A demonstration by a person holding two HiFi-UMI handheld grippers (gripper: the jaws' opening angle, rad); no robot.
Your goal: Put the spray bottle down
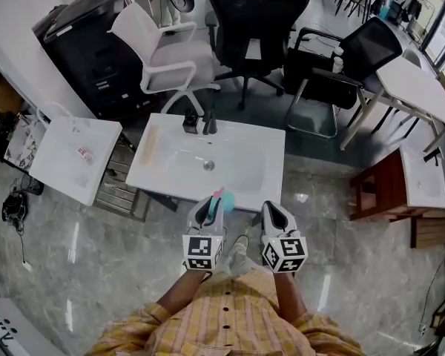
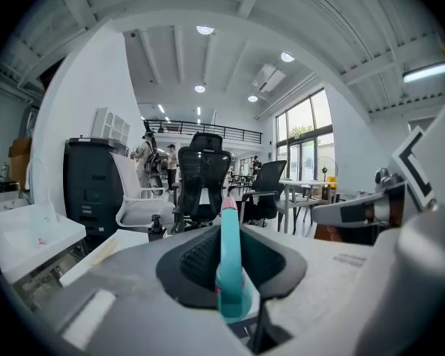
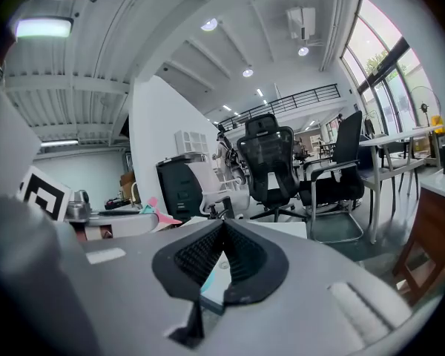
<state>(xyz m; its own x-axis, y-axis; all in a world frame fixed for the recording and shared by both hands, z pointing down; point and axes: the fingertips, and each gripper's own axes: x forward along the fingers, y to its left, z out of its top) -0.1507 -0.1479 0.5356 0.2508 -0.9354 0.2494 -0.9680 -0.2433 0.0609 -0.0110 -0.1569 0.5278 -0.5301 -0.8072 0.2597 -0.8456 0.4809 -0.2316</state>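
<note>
A teal spray bottle (image 1: 216,199) with a pink tip stands upright between the jaws of my left gripper (image 1: 208,209), which is shut on it. In the left gripper view the spray bottle (image 2: 229,269) fills the middle, pinched by the black pads (image 2: 193,262). Beside it, my right gripper (image 1: 275,215) holds nothing, and its jaws meet at the tips (image 3: 223,227). Both grippers hover over the floor just short of the near edge of a white sink basin (image 1: 241,178). The bottle's pink tip (image 3: 162,215) also shows at the left of the right gripper view.
A black faucet (image 1: 209,124) and a small dark dispenser (image 1: 190,121) sit at the basin's far edge. Another white basin (image 1: 70,162) is at the left, with a brown wooden stand (image 1: 382,188) at the right. Office chairs (image 1: 248,21) and a black printer (image 1: 85,47) stand beyond.
</note>
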